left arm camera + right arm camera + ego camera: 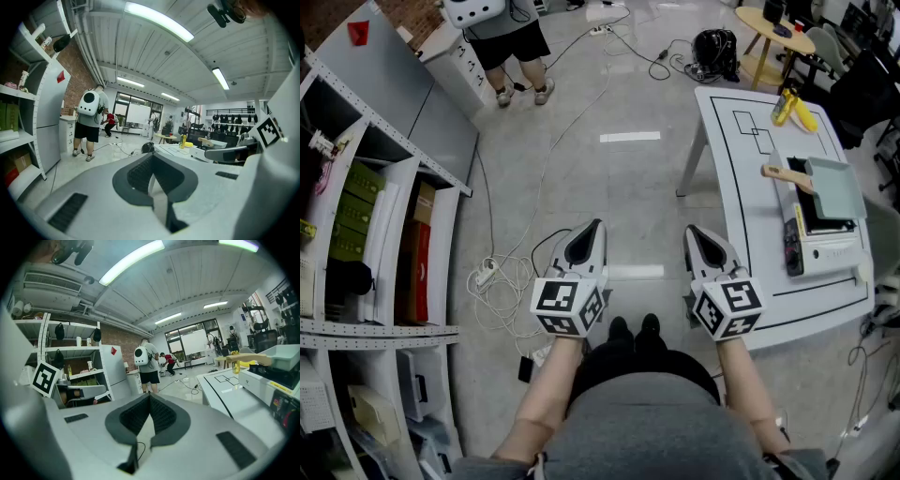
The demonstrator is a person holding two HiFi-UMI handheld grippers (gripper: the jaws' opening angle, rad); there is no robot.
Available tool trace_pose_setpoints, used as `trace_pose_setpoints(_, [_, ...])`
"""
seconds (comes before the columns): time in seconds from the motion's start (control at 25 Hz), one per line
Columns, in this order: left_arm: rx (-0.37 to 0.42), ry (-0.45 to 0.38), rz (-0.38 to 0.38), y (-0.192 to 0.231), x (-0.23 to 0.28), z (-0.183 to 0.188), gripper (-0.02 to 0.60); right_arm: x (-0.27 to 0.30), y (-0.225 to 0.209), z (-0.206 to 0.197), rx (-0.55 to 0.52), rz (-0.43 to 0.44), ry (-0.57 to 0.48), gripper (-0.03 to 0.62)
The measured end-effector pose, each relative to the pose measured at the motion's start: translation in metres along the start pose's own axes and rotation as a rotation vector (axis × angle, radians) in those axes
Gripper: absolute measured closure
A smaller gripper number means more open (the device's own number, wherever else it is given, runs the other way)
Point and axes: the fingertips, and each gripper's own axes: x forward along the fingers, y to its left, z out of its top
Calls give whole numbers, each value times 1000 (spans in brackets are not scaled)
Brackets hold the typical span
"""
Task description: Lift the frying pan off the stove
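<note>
Head view: both grippers idle, pan untouched on the stove.
The left gripper (594, 229) and right gripper (694, 234) hang side by side above the floor, jaws pressed together on nothing, likely a rest pose before reaching. The frying pan (836, 187) sits on the stove (825, 246), ahead and right of the right gripper and well apart. Its wooden handle (785, 174) juts toward the grippers' side, which suits a grasp.
</note>
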Motion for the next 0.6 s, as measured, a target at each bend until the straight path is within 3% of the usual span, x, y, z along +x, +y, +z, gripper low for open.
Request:
trace_pose_setpoints(0.32, [-12, -9, 11, -4, 1, 1, 575, -2, -7, 5, 47, 25, -15, 591])
trace_pose_setpoints(0.6, [29, -3, 48, -9, 6, 0, 575, -1, -15, 12, 12, 36, -38, 589])
